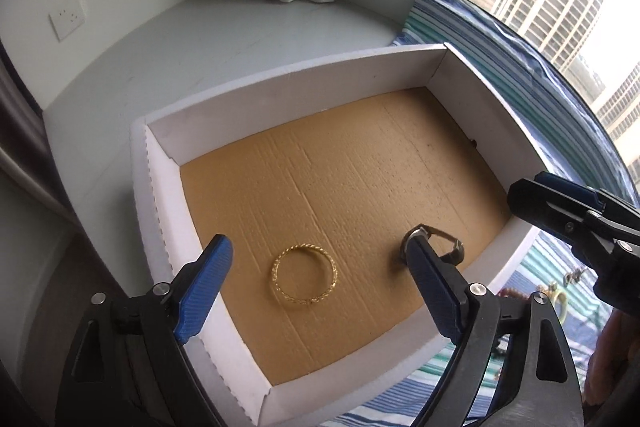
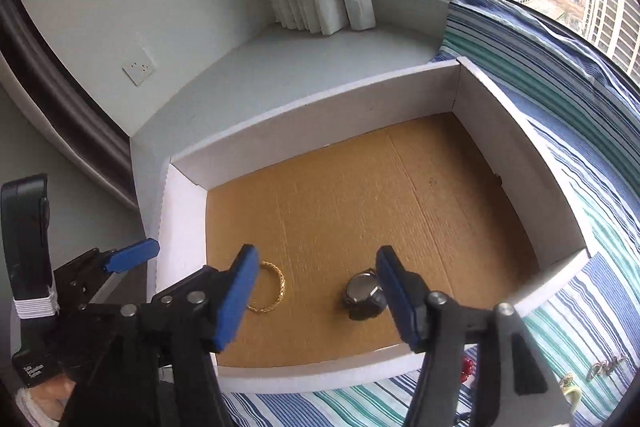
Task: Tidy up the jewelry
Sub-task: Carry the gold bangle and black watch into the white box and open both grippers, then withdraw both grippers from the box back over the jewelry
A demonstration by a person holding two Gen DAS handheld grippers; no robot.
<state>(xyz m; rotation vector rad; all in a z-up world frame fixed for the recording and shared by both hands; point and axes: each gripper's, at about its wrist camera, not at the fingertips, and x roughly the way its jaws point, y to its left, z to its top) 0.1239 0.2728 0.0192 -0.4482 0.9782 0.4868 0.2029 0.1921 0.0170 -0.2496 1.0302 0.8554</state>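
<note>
Both jaws stand apart, nothing pinched: left gripper (image 1: 320, 279) straddles the bangle, right gripper (image 2: 316, 291) hangs over the watch. White box (image 2: 320, 115) with bare cardboard floor sits on the striped bedding (image 2: 580, 187). Done so far, I'd judge: two pieces in, lying apart near the 6 o'clock wall. Left: a few small pieces on the bedding at 4 o'clock outside the box (too small to identify). Dark watch (image 2: 362, 293), round face up. Gold bangle (image 1: 304, 275), twisted band, lying flat.
</note>
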